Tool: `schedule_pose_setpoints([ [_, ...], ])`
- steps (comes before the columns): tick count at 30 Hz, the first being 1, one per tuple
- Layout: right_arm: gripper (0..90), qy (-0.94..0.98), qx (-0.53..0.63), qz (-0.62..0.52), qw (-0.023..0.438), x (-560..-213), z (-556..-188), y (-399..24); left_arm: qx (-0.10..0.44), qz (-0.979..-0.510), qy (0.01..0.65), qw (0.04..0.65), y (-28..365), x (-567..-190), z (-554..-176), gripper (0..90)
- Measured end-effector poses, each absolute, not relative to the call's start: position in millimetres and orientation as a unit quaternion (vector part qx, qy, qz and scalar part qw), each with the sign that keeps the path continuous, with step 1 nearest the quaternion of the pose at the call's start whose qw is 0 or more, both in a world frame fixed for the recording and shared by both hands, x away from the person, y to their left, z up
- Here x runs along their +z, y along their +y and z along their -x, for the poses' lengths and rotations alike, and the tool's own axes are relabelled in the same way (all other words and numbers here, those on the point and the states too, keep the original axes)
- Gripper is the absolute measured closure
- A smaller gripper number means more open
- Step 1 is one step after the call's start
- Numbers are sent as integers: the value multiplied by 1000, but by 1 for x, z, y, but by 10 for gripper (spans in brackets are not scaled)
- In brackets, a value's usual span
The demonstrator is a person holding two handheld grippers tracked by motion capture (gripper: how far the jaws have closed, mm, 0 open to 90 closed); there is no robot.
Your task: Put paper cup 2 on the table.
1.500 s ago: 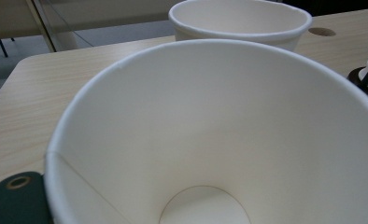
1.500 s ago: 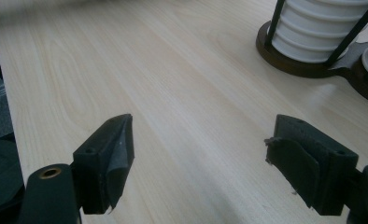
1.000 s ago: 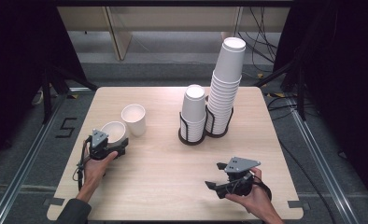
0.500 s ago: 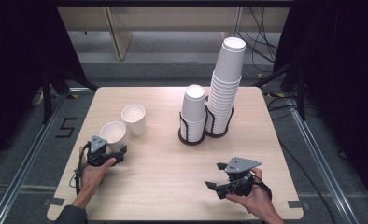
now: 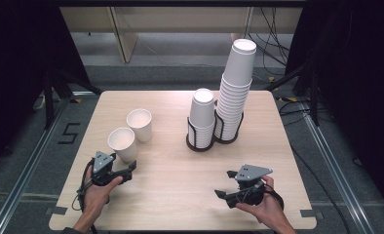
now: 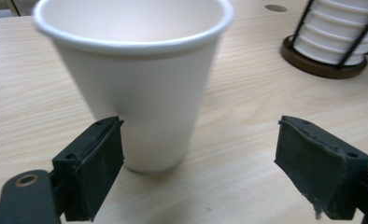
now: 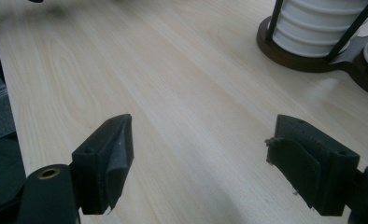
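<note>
A white paper cup (image 5: 122, 144) stands upright on the wooden table (image 5: 180, 165), with a second white cup (image 5: 139, 124) just behind it. My left gripper (image 5: 129, 170) lies near the front left edge, just in front of that nearer cup. In the left gripper view the cup (image 6: 140, 84) stands beyond the left gripper (image 6: 198, 130), whose jaws are open and do not press on it. My right gripper (image 5: 224, 184) rests at the front right, held by a hand. In the right gripper view the right gripper (image 7: 201, 126) is open over bare wood.
Two black wire holders stand at the back middle: one with a short stack of cups (image 5: 201, 114), one with a tall stack (image 5: 236, 92). The short stack's holder base (image 7: 303, 53) lies ahead of the right gripper. The table's front edge is close behind both hands.
My left gripper has drawn back from the nearer cup toward the table's front edge, leaving the cup standing. The right gripper has stayed where it was.
</note>
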State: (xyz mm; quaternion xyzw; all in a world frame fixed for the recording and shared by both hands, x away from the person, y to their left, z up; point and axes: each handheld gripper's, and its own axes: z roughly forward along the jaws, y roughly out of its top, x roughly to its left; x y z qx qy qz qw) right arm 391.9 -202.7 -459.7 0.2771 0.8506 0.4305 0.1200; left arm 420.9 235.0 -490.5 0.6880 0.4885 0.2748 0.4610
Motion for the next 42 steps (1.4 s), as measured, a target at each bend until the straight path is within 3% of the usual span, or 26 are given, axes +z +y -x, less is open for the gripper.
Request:
schedule_pose_setpoints([
  [14,219,851,430,-282,110,-461,-390,-204,264,-691,489,462,217,-487,-386,144],
  [32,203,846,434,-295,91,-468,-384,-210,215,-730,383,523,171,-489,-349,144],
  [38,182,847,431,-299,86,-474,-382,-215,178,-763,353,511,164,-494,-343,144],
  [42,168,847,427,-305,81,-477,-379,-216,183,-773,341,503,163,-495,-341,144],
])
